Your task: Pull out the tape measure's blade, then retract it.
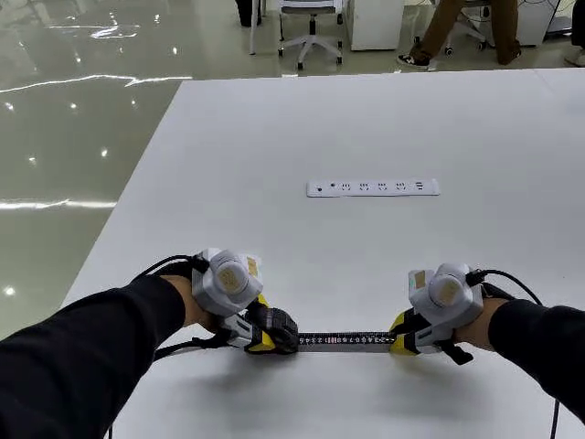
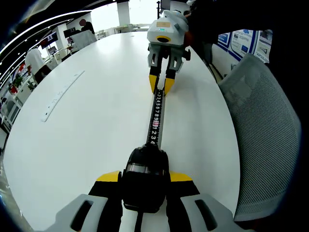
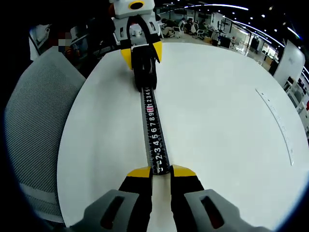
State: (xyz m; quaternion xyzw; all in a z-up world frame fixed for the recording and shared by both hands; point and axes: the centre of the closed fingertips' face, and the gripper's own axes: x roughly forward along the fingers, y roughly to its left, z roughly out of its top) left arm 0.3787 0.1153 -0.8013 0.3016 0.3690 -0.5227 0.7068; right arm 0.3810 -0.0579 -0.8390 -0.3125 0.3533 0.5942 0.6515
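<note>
my left hand-held gripper (image 1: 263, 338) clamped on tape measure (image 1: 277, 326) case | my right hand-held gripper (image 1: 399, 342) pinching blade (image 1: 345, 341) tip | blade out flat on table (image 1: 366, 119)

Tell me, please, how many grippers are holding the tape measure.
2. The left gripper clamps the tape measure case, near left; the right gripper pinches the end of the blade, near right.

One black-and-yellow tape measure (image 1: 281, 327) lies by the near edge of the one white worktop (image 1: 366, 119), with one numbered steel blade (image 1: 345, 341) drawn out of it. One flat white power strip (image 1: 372, 187) lies well in from every edge. Two grey, yellow-tipped claws: the left claw (image 1: 268, 336) and the right claw (image 1: 400, 344). One grey mesh chair (image 2: 263, 140) stands at the worktop's near edge.
</note>
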